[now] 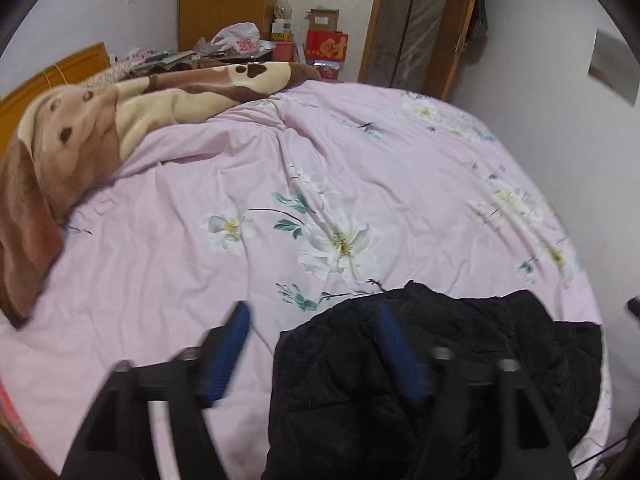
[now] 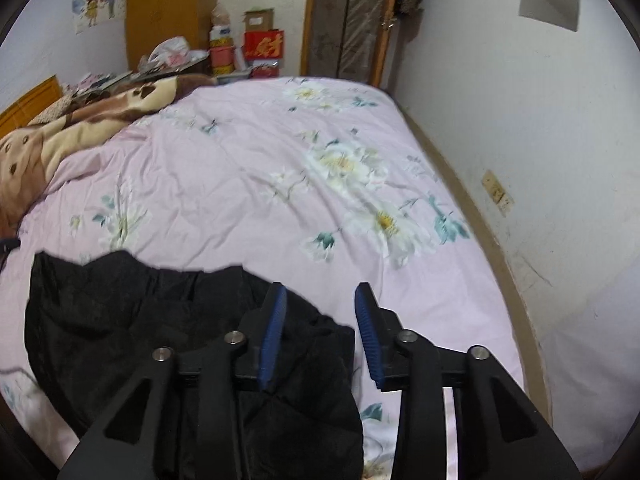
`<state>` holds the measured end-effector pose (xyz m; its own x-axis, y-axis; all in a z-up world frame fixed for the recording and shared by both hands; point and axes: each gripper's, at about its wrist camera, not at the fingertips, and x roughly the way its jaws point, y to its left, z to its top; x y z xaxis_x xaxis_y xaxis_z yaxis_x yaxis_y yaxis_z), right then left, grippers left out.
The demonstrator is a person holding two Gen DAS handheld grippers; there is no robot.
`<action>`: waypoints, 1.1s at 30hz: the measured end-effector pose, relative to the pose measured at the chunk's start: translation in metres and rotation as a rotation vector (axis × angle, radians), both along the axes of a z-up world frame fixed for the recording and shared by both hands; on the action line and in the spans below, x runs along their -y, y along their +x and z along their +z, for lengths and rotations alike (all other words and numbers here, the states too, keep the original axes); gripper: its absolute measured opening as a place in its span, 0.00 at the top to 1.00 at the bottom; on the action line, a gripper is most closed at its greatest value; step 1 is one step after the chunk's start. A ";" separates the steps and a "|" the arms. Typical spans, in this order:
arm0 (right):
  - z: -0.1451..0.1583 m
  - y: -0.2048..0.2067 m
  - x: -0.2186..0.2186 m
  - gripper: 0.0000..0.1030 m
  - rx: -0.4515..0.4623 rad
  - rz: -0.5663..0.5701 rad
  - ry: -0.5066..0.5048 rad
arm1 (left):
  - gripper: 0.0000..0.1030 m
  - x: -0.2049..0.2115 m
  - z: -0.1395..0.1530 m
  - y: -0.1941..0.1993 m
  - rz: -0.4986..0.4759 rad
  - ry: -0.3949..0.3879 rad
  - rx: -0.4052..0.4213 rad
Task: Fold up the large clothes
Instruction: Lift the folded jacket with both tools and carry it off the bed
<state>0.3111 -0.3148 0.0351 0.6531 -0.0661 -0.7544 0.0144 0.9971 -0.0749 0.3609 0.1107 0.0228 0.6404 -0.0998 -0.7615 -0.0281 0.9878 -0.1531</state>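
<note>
Pink floral bedding [image 1: 240, 272] covers the bed, with white walls behind. At the bed's far left corner lies a brown and cream blanket [image 1: 100, 132], under a cartoon poster [image 2: 98, 0] of two children. Further right, beyond the far edge, stand an orange wardrobe [image 1: 222, 0], a white plastic bag [image 1: 238, 36] and a red box [image 2: 264, 45] bearing one large gold character I cannot make out. On the near edge lies the black quilted coat [image 1: 460, 360]. The left tongs [image 1: 314, 354] gape wide, one pad over sheet, the other over coat, gripping nothing. The right tongs [image 2: 320, 336] stand partly open above the coat's right edge, holding nothing.
</note>
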 end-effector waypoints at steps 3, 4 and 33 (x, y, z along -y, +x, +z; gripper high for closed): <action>-0.021 -0.004 0.007 0.46 -0.050 0.051 -0.001 | 0.23 -0.005 -0.019 -0.004 -0.069 -0.033 -0.038; -0.029 -0.005 0.010 0.43 -0.061 0.062 -0.001 | 0.23 -0.004 -0.026 -0.004 -0.093 -0.035 -0.056; -0.065 0.077 0.011 0.92 -0.049 -0.034 0.050 | 0.81 0.043 -0.065 0.060 -0.061 0.252 -0.099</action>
<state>0.3885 -0.3257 -0.0303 0.6135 -0.0491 -0.7881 0.0462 0.9986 -0.0263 0.4213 0.0673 -0.0421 0.5606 0.0647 -0.8256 0.0297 0.9947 0.0981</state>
